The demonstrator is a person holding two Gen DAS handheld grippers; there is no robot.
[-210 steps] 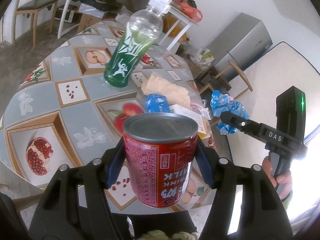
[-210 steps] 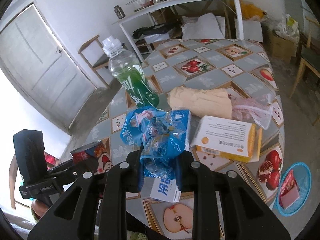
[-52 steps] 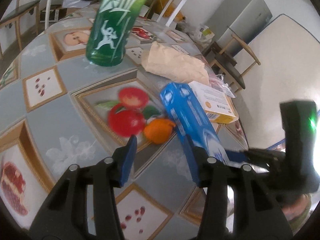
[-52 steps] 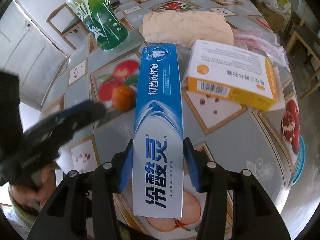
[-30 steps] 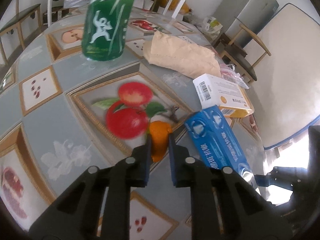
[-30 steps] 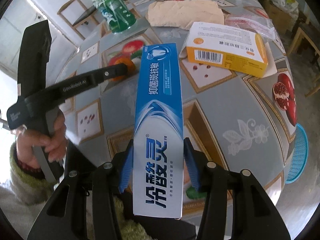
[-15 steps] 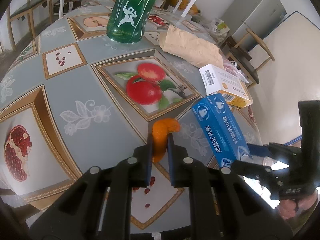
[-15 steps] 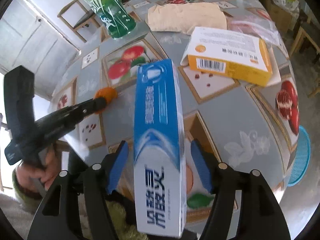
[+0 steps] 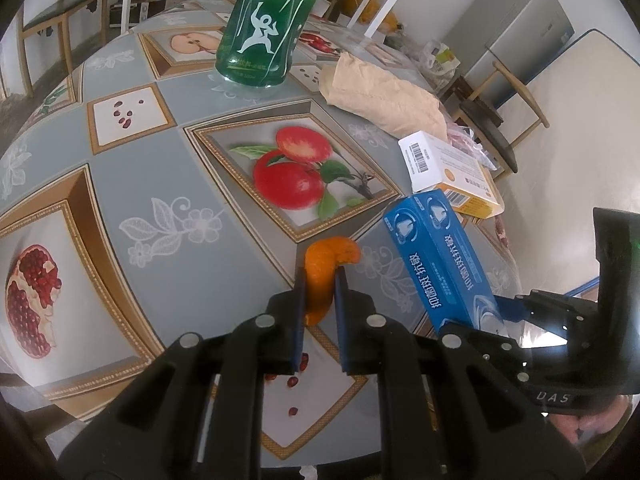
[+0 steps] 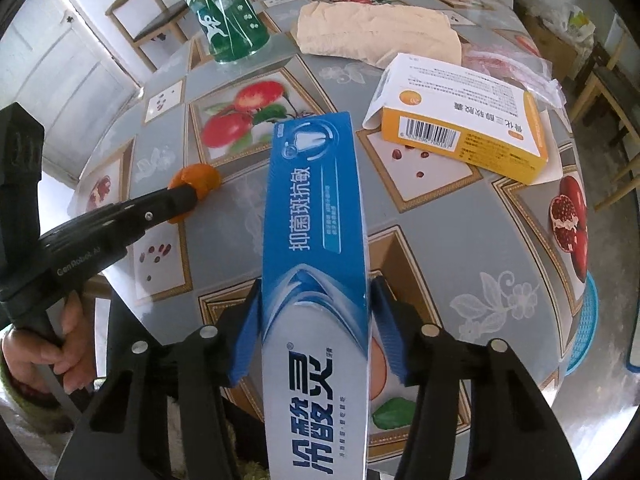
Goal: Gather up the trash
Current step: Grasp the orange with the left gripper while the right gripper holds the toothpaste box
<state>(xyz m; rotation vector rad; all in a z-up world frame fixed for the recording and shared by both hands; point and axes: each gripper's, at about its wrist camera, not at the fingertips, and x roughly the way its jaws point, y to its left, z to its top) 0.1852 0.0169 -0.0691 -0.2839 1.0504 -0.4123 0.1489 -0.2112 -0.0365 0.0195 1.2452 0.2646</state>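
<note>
A curled orange peel [image 9: 332,252] is pinched between the pads of my left gripper [image 9: 320,276], which is shut on it just above the fruit-patterned table [image 9: 168,168]. The right wrist view shows the same peel [image 10: 198,176] at that gripper's tip [image 10: 184,200], left of centre. A long blue toothpaste box [image 10: 316,208] lies lengthwise between the jaws of my right gripper [image 10: 314,308]. Those jaws are closing, the pads touch both sides of the box, and it is held off the table. The box [image 9: 436,256] also appears at the right of the left wrist view.
A green drink bottle [image 9: 268,20] stands at the far side. A brown paper bag [image 9: 380,92], an orange-and-white carton [image 9: 444,168] and a clear plastic bag [image 10: 508,64] lie beyond the grippers. A blue basket [image 10: 588,320] sits on the floor past the table's right edge.
The left gripper has carried the peel off the apple picture toward the near edge. The right jaws spread, the box tilted, and they have narrowed onto it again.
</note>
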